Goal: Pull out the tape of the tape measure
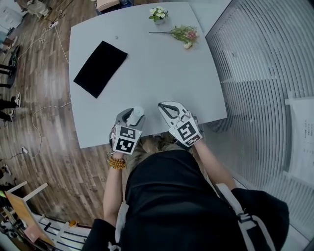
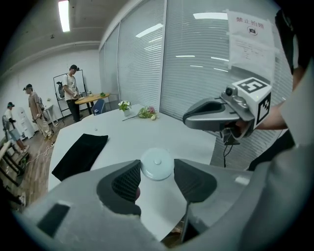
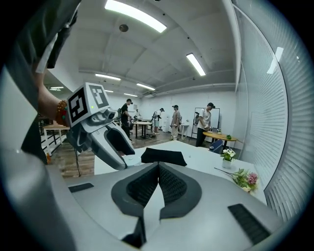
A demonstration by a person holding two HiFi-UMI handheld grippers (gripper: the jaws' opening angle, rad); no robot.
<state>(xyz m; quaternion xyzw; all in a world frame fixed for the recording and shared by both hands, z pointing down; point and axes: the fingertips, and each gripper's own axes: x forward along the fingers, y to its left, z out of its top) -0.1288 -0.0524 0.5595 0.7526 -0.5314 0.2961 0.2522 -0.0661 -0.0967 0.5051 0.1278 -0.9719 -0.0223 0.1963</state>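
A round white tape measure [image 2: 157, 163] with a small centre button sits between the tips of my left gripper [image 2: 157, 172], whose jaws stand wide and press on its sides. None of its tape shows pulled out. In the head view the tape measure [image 1: 138, 117] and left gripper [image 1: 136, 114] hang over the front edge of the pale grey table [image 1: 162, 73]. My right gripper [image 1: 162, 105] is just to the right of it, a short gap away, with its jaws shut and nothing in them. Its pads meet in the right gripper view [image 3: 158, 166].
A black cloth [image 1: 100, 67] lies at the table's left. A small pot of white flowers [image 1: 158, 14] and a loose flower sprig [image 1: 184, 34] sit at the far edge. A wall of blinds [image 1: 265, 73] runs along the right. Several people [image 2: 73, 93] stand far off.
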